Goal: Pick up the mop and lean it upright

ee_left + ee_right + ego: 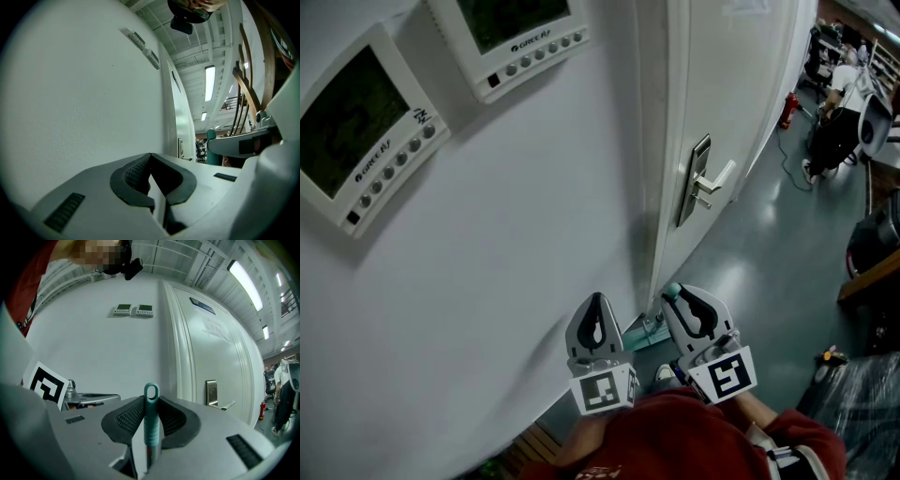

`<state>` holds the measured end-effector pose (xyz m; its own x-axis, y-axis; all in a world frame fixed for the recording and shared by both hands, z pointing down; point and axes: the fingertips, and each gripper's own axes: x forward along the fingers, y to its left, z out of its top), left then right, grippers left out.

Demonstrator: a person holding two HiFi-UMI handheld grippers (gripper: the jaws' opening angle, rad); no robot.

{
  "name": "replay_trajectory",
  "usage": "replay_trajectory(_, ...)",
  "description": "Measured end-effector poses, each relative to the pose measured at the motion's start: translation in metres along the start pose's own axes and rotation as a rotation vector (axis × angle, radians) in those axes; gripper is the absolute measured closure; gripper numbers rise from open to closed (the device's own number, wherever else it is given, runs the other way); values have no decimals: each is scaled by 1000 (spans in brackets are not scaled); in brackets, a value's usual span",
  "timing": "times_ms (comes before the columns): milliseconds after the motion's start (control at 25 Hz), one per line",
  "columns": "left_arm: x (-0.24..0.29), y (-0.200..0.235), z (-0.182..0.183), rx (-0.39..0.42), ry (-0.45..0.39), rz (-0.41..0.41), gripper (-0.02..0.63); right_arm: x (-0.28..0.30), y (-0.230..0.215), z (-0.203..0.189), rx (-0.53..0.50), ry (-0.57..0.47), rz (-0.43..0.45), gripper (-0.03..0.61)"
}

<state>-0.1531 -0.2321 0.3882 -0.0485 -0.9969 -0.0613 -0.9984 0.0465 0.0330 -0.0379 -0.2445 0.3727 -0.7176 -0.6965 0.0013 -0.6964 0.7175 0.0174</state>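
My right gripper point(675, 298) point(151, 405) is shut on the mop's thin handle point(150, 425), just below its teal grip with a hanging loop at the end point(151, 392). The handle stands upright, close to the white wall and door frame. In the head view a teal and pale part of the mop point(643, 330) shows low down on the floor between the two grippers. My left gripper point(596, 302) point(149, 163) hangs beside the right one, facing the wall, with its dark pads together and nothing between them. The teal grip point(211, 137) also shows in the left gripper view.
A white wall point(516, 244) fills the left, with two control panels point(356, 131) point(511, 37). A white door with a metal lever handle point(705, 183) stands right of the mop. Far right are a seated person point(842, 89), a red extinguisher point(787, 108) and dark furniture point(872, 244).
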Motion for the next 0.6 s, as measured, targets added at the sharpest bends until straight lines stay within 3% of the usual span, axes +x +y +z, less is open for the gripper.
replay_trajectory(360,2,-5,-4,-1,14,-12,601,4,-3,-27,7,25,-15,474)
replay_trajectory(600,2,-5,-8,-2,22,-12,601,8,-7,-64,11,132,-44,474)
